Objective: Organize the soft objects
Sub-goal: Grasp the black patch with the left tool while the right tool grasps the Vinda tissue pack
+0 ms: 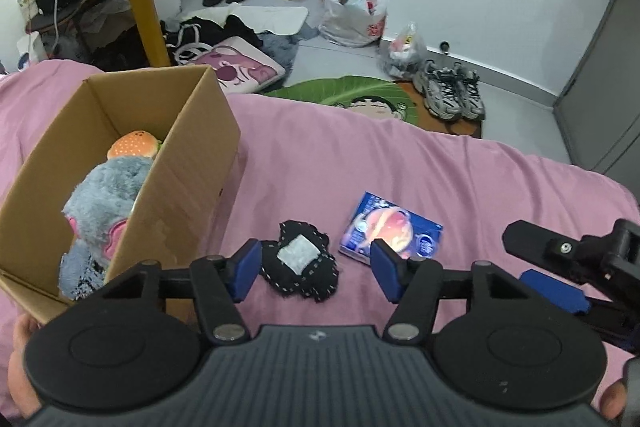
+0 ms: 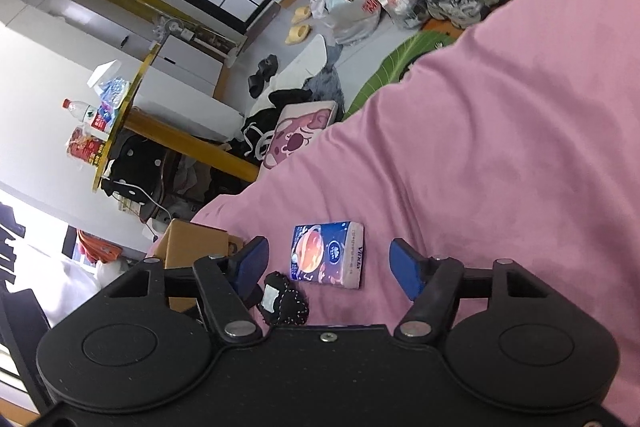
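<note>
Currently, findings as follows, places given relative to the cardboard box.
Landmark: cardboard box (image 1: 120,163) standing open on the pink bedcover (image 1: 400,167), partly filled.
Box contents: grey plush toy (image 1: 108,195) lying inside; burger-shaped plush (image 1: 134,145) behind it, deeper in the box.
Black fabric piece: small dark knit item with a pale label (image 1: 300,263), lying flat on the bedcover just beside the box, outside it.
Tissue pack: blue pack with a planet print (image 1: 390,233), lying on the bedcover beyond the fabric piece, farther from the box.
Left gripper (image 1: 314,271): hovering low beside the box, jaws about half apart, blue pads either side of the black fabric piece, not pressing on it; nothing held.
Right gripper (image 2: 334,265): farther from the box than the left, jaws about half apart, tissue pack lying ahead between the finger lines, untouched; nothing held.
Hands: part of a hand (image 1: 20,367) visible behind the left gripper body, close to the box's near corner.
Surroundings: sneakers (image 1: 452,91) on the floor beyond the bed, well apart from the box.
</note>
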